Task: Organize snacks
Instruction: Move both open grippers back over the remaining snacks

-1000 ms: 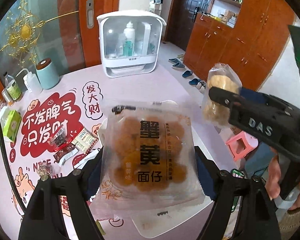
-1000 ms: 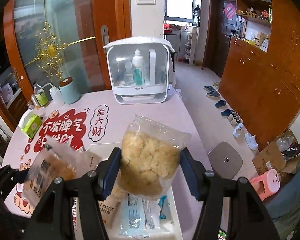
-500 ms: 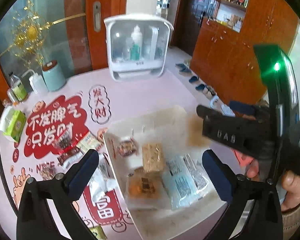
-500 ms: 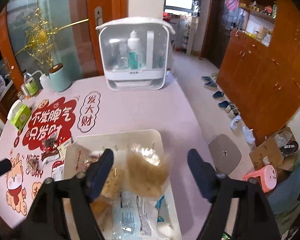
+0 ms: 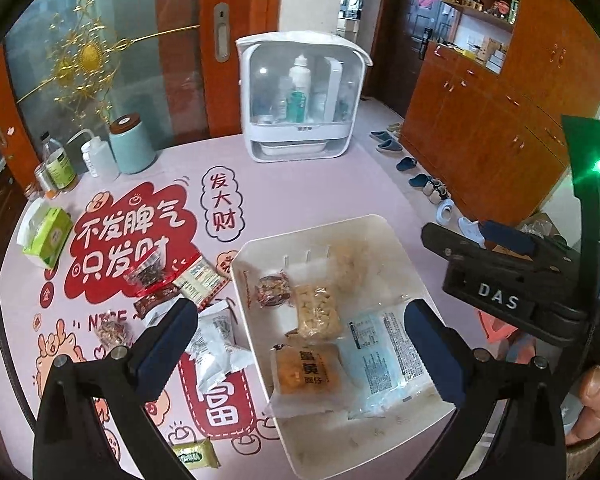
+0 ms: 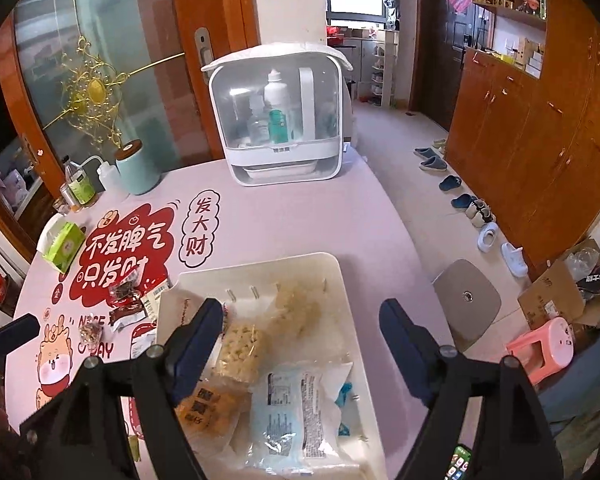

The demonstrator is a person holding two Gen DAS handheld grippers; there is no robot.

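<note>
Hovering above the white tray (image 5: 260, 248), the left gripper (image 5: 300, 344) has its jaws spread wide and pinches nothing. Between and just beyond those jaws lies the orange crab-roe snack pack (image 5: 306, 372), flat in the near part of the tray, with the pale blue packet (image 5: 380, 356) touching it on the right-finger side. Just past them sits the puffed rice bar (image 5: 316, 308), and to the left of that the small dark round snack (image 5: 272, 290). Farther in, toward the tray's far wall, the clear bag of pale puffs (image 5: 348, 264) looks blurred.

Outside the left finger, on the pink bench (image 5: 300, 192), lie the white sachets (image 5: 216, 340), a green wrapped candy (image 5: 192, 456) nearest the camera, and a loose cluster of small wrapped snacks (image 5: 164, 284) farther out.

From the right wrist view, the right gripper (image 6: 304, 348) likewise has its jaws spread and empty over the same tray (image 6: 340, 280), the blue packet (image 6: 296, 408) lying between them.

Beyond the tray, well apart, stands the white storage box (image 5: 300, 100) with bottles inside, and a teal canister (image 5: 132, 144) off to the left.
</note>
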